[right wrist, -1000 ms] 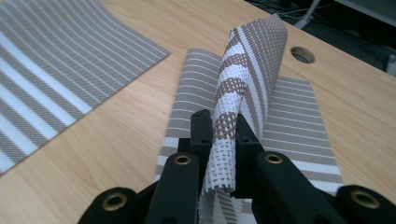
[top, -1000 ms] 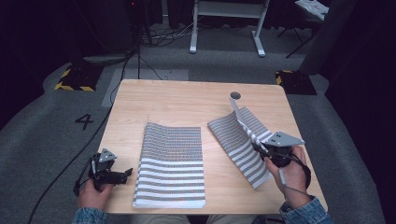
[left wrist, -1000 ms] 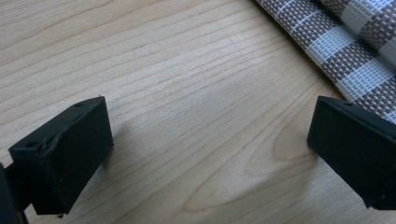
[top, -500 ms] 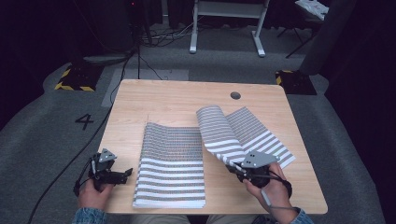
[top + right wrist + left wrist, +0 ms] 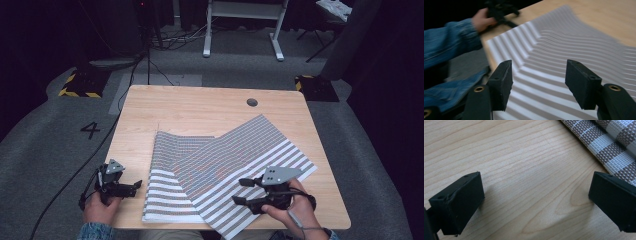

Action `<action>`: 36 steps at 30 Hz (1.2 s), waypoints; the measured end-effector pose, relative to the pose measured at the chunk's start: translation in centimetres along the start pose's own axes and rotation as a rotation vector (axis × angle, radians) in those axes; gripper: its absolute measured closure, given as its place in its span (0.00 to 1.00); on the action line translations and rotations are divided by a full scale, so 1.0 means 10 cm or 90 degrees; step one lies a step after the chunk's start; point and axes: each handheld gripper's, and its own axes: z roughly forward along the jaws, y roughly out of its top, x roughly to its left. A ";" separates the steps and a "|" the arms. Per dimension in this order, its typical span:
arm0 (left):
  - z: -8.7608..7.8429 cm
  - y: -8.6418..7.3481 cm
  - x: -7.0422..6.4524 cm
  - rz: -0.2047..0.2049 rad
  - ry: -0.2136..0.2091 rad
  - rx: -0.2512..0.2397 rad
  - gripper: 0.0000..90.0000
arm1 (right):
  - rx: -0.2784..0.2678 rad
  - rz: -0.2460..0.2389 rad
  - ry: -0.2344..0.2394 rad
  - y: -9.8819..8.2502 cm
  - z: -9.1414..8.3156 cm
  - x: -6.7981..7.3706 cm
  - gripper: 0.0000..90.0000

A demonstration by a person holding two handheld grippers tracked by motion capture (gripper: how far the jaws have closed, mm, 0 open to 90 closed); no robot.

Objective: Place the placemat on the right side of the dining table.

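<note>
The upper mat (image 5: 240, 160) lies flat and angled across the lower mat (image 5: 165, 195), its near corner past the table (image 5: 200, 107) edge. The right gripper (image 5: 239, 191) hovers over that mat, jaws just opened wide, nothing between them. The left gripper (image 5: 136, 186) rests on bare wood beside the lower mat, jaws wide, empty.

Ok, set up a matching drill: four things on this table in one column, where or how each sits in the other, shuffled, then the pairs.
Things
1. left tongs
2. right tongs
3. top mat
4. hole

Places or states
A. lies askew across the other mat
B. open over bare wood, beside a mat's edge
C. in the table near its far right corner
D. open above striped weave, nothing between them

Pairs: 1-B, 2-D, 3-A, 4-C
</note>
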 end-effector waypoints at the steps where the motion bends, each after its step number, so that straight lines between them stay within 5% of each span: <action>1: 0.00 0.00 0.00 0.000 0.000 0.000 0.00 | 0.000 0.000 0.000 0.00 0.00 0.00 0.44; 3: -0.01 0.00 0.00 0.006 -0.001 0.008 0.00 | -0.003 0.007 -0.084 0.01 -0.10 -0.13 0.42; 4: -0.01 0.00 0.00 0.005 0.000 0.008 0.00 | 0.003 0.025 -0.174 -0.01 -0.22 -0.32 0.41; 6: -0.01 -0.01 -0.01 0.003 -0.001 0.004 0.00 | 0.003 0.033 -0.194 -0.03 -0.25 -0.39 0.40; 8: -0.02 -0.01 -0.01 0.002 -0.003 0.004 0.00 | 0.001 0.088 -0.258 -0.12 -0.36 -0.64 0.37; 9: -0.02 -0.01 -0.01 0.002 -0.003 0.004 0.00 | 0.001 0.088 -0.258 -0.12 -0.36 -0.64 0.37; 10: -0.01 -0.01 -0.01 0.001 -0.003 0.003 0.00 | 0.016 0.117 -0.301 -0.22 -0.41 -0.81 0.34; 12: -0.01 -0.01 -0.01 0.001 -0.003 0.003 0.00 | 0.031 0.145 -0.330 -0.31 -0.42 -0.94 0.33; 17: -0.01 -0.01 -0.01 0.001 -0.003 0.003 0.00 | 0.085 0.208 -0.393 -0.58 -0.44 -1.24 0.30; 28: -0.01 -0.01 0.00 0.005 0.001 0.006 0.00 | 0.147 0.276 -0.456 -0.98 -0.40 -1.47 0.29; 36: -0.01 0.00 0.00 0.006 -0.004 0.006 0.00 | 0.168 0.301 -0.449 -1.11 -0.37 -1.51 0.27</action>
